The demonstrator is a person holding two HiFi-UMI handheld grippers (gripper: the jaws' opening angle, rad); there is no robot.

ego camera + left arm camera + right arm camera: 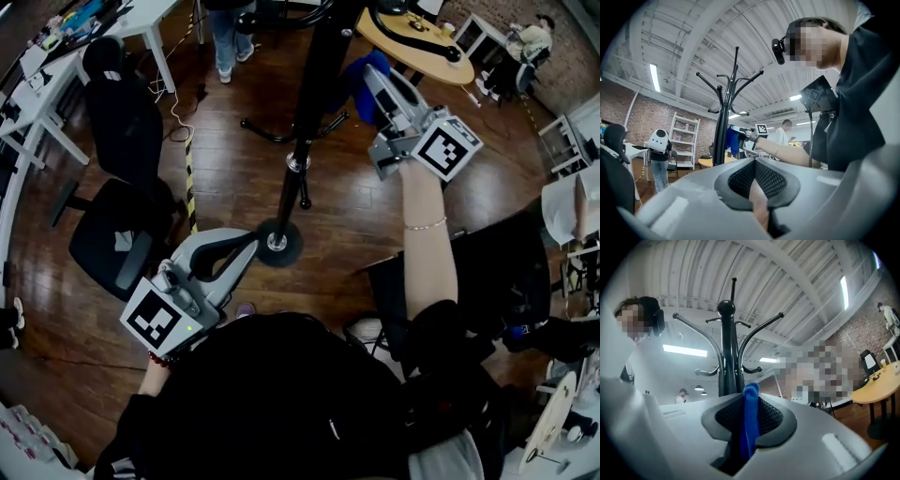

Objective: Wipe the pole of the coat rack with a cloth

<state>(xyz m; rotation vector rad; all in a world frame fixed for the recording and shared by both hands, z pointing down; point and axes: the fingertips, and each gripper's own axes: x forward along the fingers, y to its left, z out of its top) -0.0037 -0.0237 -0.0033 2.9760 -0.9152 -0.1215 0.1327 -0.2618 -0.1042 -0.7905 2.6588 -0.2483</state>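
Right gripper (373, 80) up at the coat rack pole (314, 103), fingers clamped on a narrow fold of blue cloth (750, 425). Cloth just beside the upper pole; contact not confirmed. Left gripper (242, 247) low near the rack base (278, 242), fingers together, nothing held. Risks, as judged: thin pinch on the cloth, so possible slip-out under drag; rack unbraced, so possible tipping or sliding on the wood floor (244, 178) under hard sideways pressure.
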